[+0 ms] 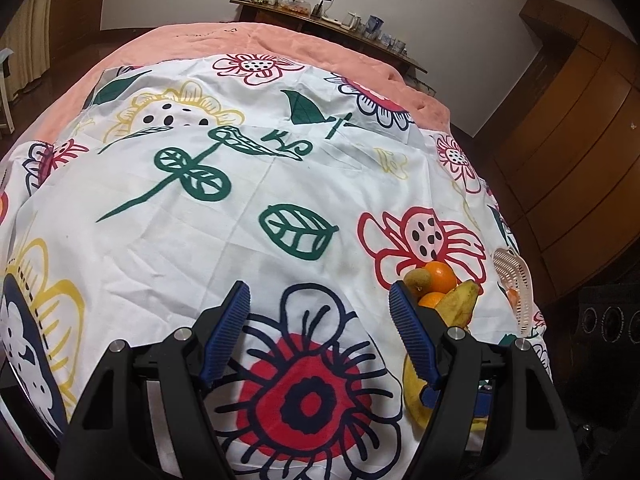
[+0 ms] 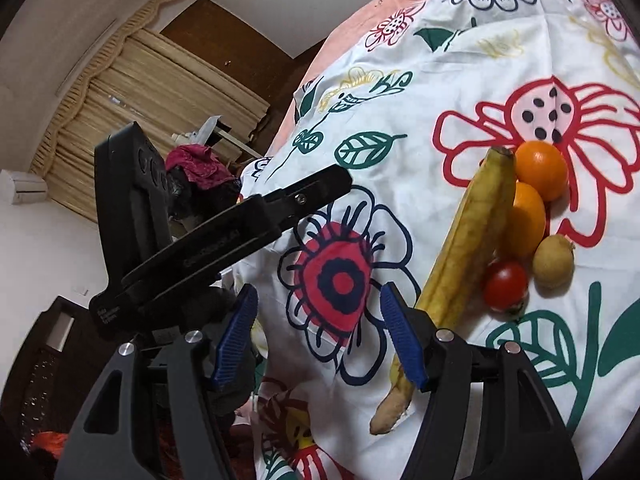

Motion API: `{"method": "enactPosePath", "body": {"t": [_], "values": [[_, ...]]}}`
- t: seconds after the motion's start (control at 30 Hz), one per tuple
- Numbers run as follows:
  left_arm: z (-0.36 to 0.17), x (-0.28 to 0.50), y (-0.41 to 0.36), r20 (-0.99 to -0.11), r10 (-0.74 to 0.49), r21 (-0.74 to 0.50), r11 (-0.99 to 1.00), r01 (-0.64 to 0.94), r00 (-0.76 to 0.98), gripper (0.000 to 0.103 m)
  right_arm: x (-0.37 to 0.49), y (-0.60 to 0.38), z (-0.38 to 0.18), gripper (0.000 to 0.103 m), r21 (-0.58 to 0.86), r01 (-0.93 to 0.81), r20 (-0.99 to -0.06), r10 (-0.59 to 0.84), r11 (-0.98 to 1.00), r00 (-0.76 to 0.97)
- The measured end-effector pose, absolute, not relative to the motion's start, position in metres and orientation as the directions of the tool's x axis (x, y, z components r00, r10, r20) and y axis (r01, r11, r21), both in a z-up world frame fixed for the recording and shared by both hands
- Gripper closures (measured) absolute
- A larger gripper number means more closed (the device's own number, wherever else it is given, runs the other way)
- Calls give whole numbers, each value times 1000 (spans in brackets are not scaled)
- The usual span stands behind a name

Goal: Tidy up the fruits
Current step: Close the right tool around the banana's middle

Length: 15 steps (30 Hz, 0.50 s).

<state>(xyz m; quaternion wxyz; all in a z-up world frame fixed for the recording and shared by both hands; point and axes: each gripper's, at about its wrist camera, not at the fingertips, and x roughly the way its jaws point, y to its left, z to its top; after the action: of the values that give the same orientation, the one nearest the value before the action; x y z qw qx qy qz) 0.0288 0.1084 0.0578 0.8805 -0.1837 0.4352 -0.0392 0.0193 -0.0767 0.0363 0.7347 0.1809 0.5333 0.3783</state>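
Note:
A pile of fruit lies on a flowered cloth. In the right wrist view a long banana [image 2: 460, 264] lies beside two oranges [image 2: 540, 170], a red tomato [image 2: 505, 285] and a brown kiwi [image 2: 553, 257]. My right gripper [image 2: 316, 300] is open and empty, its right finger just over the banana's lower part. In the left wrist view the banana [image 1: 460, 304], oranges [image 1: 440, 274] and kiwi [image 1: 418, 280] sit behind the right finger. My left gripper [image 1: 320, 296] is open and empty above the cloth. The left gripper's body [image 2: 224, 228] shows in the right wrist view.
A pink slotted basket [image 1: 516, 284] stands at the table's right edge, past the fruit. The cloth [image 1: 280, 184] covers a pink-draped table. A wooden sideboard with jars [image 1: 328, 20] stands by the far wall. Wooden cabinets [image 1: 568, 152] are on the right.

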Motion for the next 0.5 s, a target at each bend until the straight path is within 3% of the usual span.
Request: {"method": "enactPosePath", "body": {"t": [0.5], "values": [[50,23,112,-748,-253,-377,923,-79,614,28,29,-136,44,38,630,-234,-685,671,741,283]]}}
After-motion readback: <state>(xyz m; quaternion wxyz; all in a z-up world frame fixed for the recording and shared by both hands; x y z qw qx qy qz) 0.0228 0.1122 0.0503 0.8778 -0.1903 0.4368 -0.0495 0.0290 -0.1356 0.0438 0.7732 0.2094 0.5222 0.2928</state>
